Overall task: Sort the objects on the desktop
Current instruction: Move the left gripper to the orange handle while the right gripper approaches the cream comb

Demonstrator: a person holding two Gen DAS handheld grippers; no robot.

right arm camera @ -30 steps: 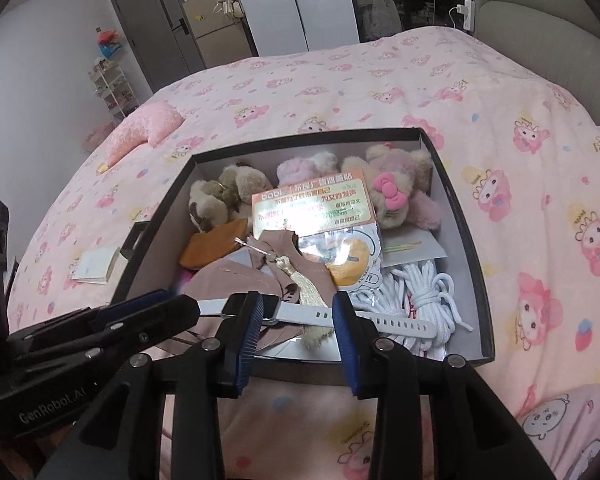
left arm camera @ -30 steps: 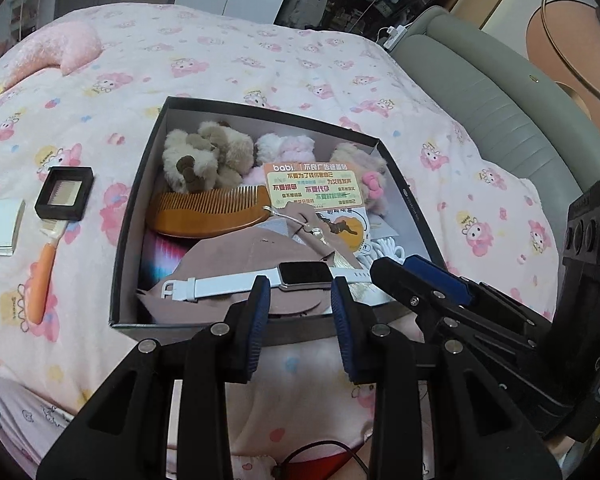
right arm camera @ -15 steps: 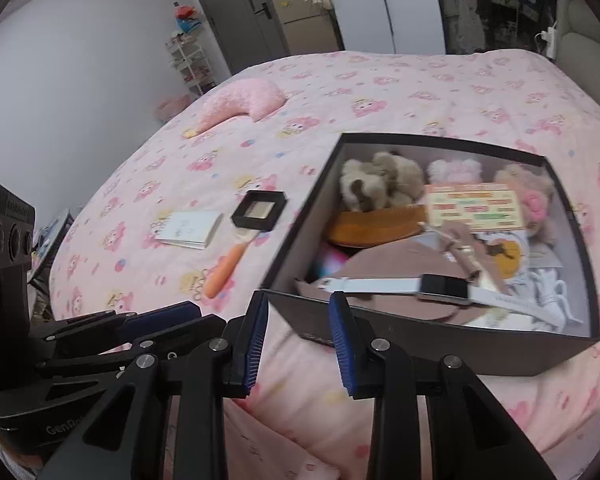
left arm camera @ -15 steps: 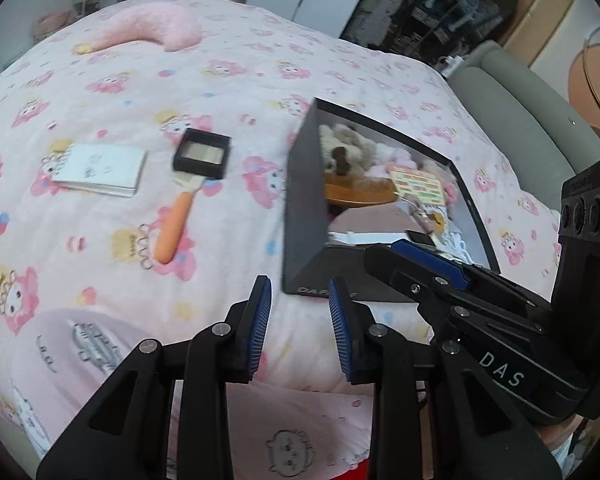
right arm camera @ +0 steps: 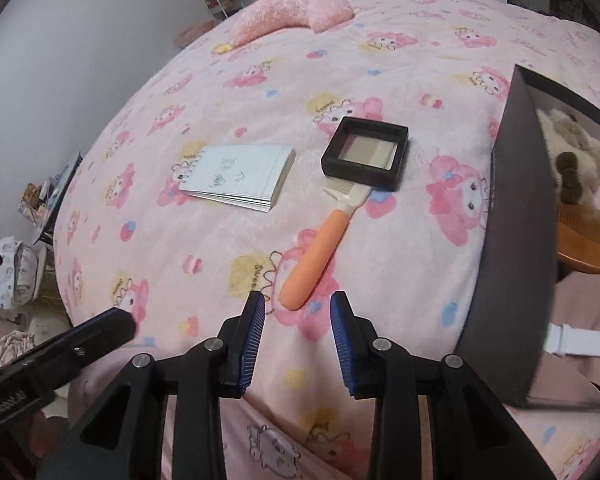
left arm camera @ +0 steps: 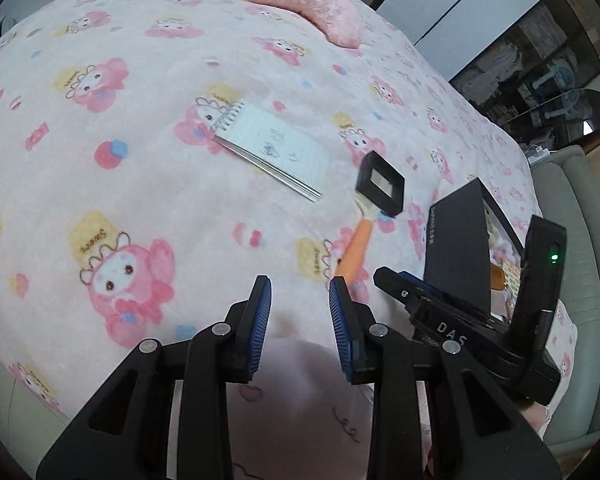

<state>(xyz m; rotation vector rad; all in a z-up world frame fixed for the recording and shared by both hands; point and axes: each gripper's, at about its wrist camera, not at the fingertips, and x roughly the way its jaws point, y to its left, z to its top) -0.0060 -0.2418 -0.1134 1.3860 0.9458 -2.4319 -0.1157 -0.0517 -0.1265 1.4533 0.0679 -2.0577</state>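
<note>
Both views have swung away from the box (right arm camera: 516, 240), which filled them a second ago, to the loose things beside it; we judge the next pickup is being chosen. The right gripper (right arm camera: 298, 312) and left gripper (left arm camera: 300, 296) are both spread and empty. The brush (right arm camera: 320, 240) lies on the blanket (right arm camera: 180, 260) just left of the box, its long axis slanting: orange handle toward us, bristles tucked under the black case (right arm camera: 366, 152). The notepad (right arm camera: 236, 176) lies farther from the box.
</note>
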